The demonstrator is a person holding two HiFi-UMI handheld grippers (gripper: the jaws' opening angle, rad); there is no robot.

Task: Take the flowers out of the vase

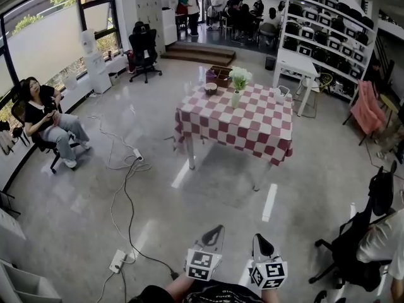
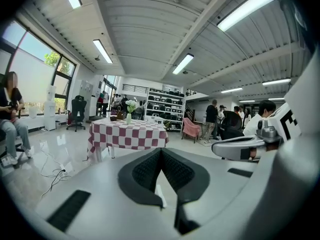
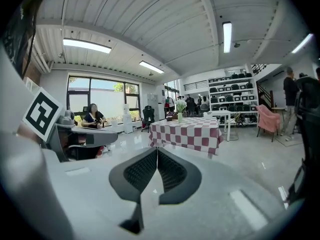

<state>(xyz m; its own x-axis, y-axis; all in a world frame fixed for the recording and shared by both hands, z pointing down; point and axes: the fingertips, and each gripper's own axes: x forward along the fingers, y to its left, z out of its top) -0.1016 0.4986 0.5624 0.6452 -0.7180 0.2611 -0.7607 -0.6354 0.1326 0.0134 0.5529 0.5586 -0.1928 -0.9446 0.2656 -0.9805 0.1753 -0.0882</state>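
Here, a vase (image 1: 235, 99) on the checked table (image 1: 252, 130) holds white flowers (image 1: 240, 78).

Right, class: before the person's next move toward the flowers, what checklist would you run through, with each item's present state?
1. The flowers stand in the vase on the checked table: ok.
2. The left claw open to grasp: not ok, jaws together, empty.
3. The right claw open: not ok, jaws together, empty.
4. Table within reach: not ok, it stands well across the floor.
5. Route to table: ok, the cable lies off to the left.
6. Stems loose in vase: cannot tell.
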